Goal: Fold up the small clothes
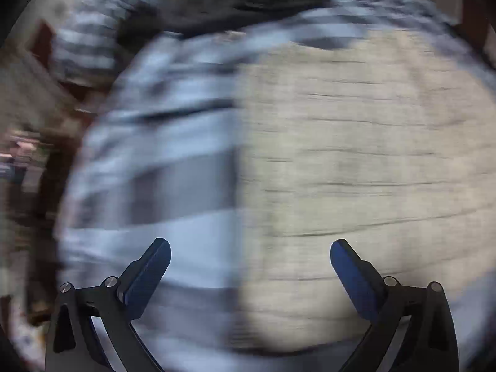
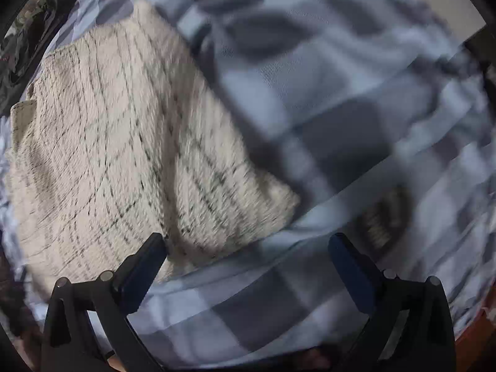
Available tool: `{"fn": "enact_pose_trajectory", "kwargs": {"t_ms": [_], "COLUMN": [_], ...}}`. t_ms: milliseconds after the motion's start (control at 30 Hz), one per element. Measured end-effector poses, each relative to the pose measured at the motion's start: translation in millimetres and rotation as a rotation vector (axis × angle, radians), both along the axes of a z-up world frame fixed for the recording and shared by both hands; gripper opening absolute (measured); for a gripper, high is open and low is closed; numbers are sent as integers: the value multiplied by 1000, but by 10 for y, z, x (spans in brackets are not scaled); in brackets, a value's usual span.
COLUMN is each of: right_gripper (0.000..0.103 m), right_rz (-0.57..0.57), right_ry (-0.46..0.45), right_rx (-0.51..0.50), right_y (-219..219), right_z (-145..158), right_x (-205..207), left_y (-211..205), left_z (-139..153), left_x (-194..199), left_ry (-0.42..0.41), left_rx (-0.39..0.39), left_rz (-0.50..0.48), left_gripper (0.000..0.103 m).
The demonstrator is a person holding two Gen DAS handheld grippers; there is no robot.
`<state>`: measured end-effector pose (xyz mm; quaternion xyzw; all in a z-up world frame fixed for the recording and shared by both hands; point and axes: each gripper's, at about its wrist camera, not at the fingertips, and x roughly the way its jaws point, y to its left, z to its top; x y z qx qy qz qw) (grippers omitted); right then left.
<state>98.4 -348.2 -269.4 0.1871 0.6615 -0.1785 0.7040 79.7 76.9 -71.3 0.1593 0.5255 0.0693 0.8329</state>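
A cream knitted garment with thin dark grid lines (image 1: 356,155) lies flat on a blue-and-grey checked sheet (image 1: 173,161); the left wrist view is motion-blurred. My left gripper (image 1: 250,252) is open and empty above the garment's left edge. In the right wrist view the cream garment (image 2: 124,155) lies to the left, its lower right corner near the middle. My right gripper (image 2: 248,246) is open and empty, its left finger (image 2: 145,266) over the garment's lower edge, its right finger over the checked sheet (image 2: 341,117).
A dark, camouflage-patterned cloth heap (image 1: 217,3) lies at the far end of the sheet; it also shows in the right wrist view (image 2: 28,31) at the top left. A small cream piece (image 2: 381,217) lies on the sheet at right. Reddish wooden furniture (image 1: 43,46) stands at left.
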Motion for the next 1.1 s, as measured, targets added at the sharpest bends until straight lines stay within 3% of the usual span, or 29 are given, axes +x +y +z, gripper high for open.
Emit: {"fn": "enact_pose_trajectory", "kwargs": {"t_ms": [67, 133, 233, 300, 367, 433, 500, 667, 800, 900, 967, 1100], "right_gripper": [101, 101, 101, 101, 101, 101, 101, 101, 101, 98, 74, 63], "right_rz": [-14, -24, -27, -37, -67, -116, -173, -237, -213, -173, -160, -142], "right_ry": [-62, -130, -188, -183, -161, -136, -122, -128, -132, -137, -122, -97], "right_rx": [-116, -144, 10, 127, 316, 499, 592, 597, 573, 529, 485, 453], "right_y": [-10, -59, -140, -1, -3, 25, -18, -119, -45, 21, 44, 59], "right_z": [212, 387, 413, 350, 188, 45, -43, -114, -79, -60, -96, -148], "right_x": [-25, -88, -191, -398, -455, -521, -572, -539, -518, -426, -369, -277], "left_y": [160, 407, 557, 551, 403, 303, 205, 4, -139, -298, -357, -459], "left_z": [82, 169, 19, -164, -328, -395, -451, -564, -779, -888, -924, -932], "left_x": [-72, -195, -466, -578, -604, -586, -560, -489, -466, -446, -404, -222], "left_ry": [-18, -2, 90, 181, 271, 299, 328, 357, 432, 455, 451, 420], "left_rx": [-2, -133, -384, -459, -432, -425, -434, -467, -532, -480, -468, -480], "left_rz": [24, 54, 87, 106, 70, 43, 33, 16, 11, -9, 0, 38], "left_gripper": [103, 103, 103, 103, 103, 103, 103, 102, 98, 98, 97, 88]}}
